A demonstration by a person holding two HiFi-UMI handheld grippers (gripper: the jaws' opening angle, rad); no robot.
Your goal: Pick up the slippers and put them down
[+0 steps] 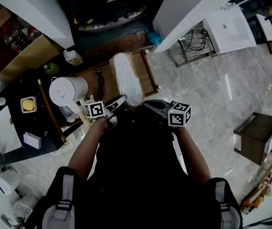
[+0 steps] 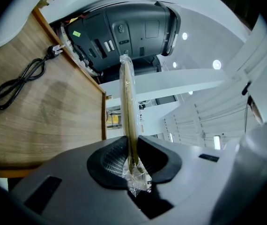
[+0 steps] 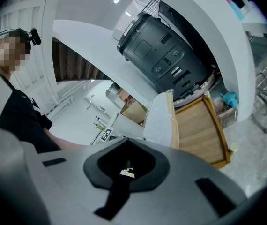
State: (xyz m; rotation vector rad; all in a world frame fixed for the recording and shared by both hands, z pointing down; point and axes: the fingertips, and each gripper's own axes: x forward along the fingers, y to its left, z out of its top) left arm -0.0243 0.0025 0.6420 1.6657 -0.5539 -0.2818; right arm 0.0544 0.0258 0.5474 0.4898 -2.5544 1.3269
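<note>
A white slipper [image 1: 126, 78] wrapped in clear plastic hangs over a wooden tray table [image 1: 150, 73]. My left gripper [image 1: 118, 102] is shut on its near end. In the left gripper view the slipper [image 2: 128, 102] shows edge-on, a thin strip running up from between the pads, with crumpled plastic at the left gripper [image 2: 132, 162]. My right gripper [image 1: 150, 104] sits just right of the slipper's near end, jaws together and holding nothing. In the right gripper view the slipper [image 3: 162, 118] stands ahead of the right gripper [image 3: 126, 170], apart from it. Only one slipper shows.
A white kettle [image 1: 68, 90] and a black power cable [image 1: 99, 82] lie left of the slipper on the wood [image 2: 44, 111]. A dark grey machine [image 3: 166, 55] sits under white counters beyond. A brown stool [image 1: 257, 137] stands at right. A person [image 3: 16, 111] stands by.
</note>
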